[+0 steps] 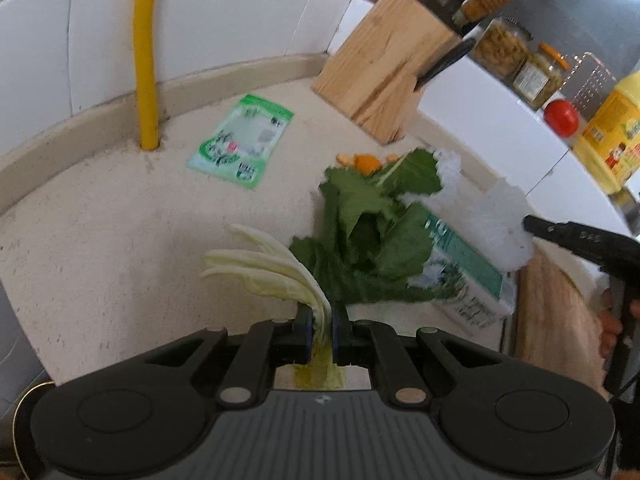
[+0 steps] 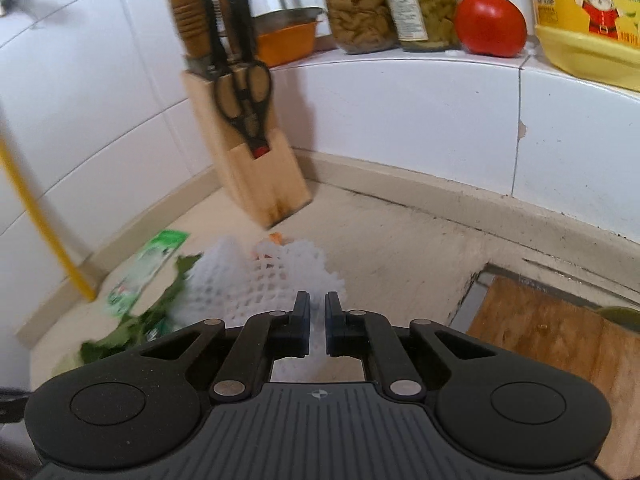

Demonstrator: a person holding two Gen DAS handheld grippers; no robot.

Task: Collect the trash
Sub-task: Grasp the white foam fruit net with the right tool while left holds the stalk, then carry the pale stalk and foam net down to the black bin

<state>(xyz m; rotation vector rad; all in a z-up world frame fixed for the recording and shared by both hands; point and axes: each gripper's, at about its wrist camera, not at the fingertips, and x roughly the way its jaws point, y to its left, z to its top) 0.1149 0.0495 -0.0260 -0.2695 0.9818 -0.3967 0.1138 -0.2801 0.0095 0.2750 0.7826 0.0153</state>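
Note:
My left gripper [image 1: 321, 312] is shut on the pale stem of a leafy green vegetable scrap [image 1: 360, 232], whose dark leaves lie on the beige counter. My right gripper [image 2: 317, 300] is shut on a white foam fruit net [image 2: 256, 280]; the same foam net [image 1: 480, 216] shows in the left wrist view, pinched by the right gripper [image 1: 532, 226] above the leaves. A green and white wrapper [image 1: 244, 142] lies flat near the wall. Another green printed pack [image 1: 464, 272] lies under the leaves. Orange peel bits [image 1: 366, 162] sit behind the leaves.
A wooden knife block [image 2: 256, 160] with scissors stands in the corner. A yellow pipe [image 1: 145, 60] rises from the counter. On the tiled ledge stand two jars [image 2: 392, 4], a tomato [image 2: 490, 24] and a yellow oil bottle [image 2: 588, 12]. A wooden board [image 2: 560, 344] lies at the right.

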